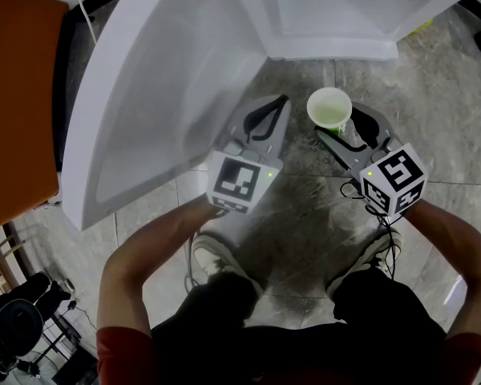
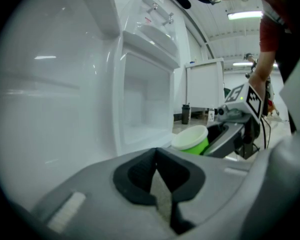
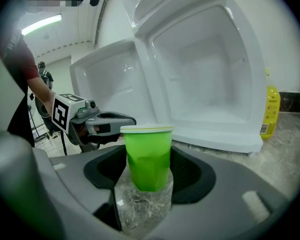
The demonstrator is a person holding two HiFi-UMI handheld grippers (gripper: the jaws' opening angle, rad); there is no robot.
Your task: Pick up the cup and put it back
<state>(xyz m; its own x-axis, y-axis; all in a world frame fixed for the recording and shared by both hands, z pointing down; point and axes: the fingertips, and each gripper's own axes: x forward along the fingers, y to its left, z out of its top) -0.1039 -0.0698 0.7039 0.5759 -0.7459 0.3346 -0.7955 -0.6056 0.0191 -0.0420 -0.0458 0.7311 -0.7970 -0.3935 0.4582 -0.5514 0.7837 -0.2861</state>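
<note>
The right gripper (image 1: 342, 135) is clenched on the cup (image 1: 329, 108), one jaw on each side of its lower wall. The right gripper view shows this plainly: the green cup (image 3: 147, 156) stands upright between the two dark pads, and its pale rim sits above them. Marble floor (image 3: 142, 204) shows below the cup's base, so the cup is held in the air and rests on nothing.

The left gripper (image 1: 271, 115) is shut and empty. In the left gripper view its pads (image 2: 142, 176) meet at the tip with nothing between them. It hangs just beside the right gripper, near the cup but apart from it.

Both grippers are over the floor (image 1: 305, 215) in front of a white fridge (image 1: 329, 22). The fridge's door (image 1: 152, 95) stands wide open on the person's left. From the left gripper view, the cup (image 2: 191, 140) and the right gripper (image 2: 230, 134) show to the right of the fridge's open front (image 2: 145, 109).

A yellow bottle (image 3: 271, 109) stands on the floor at the fridge's far side. The person's shoes (image 1: 216, 259) show below the grippers.
</note>
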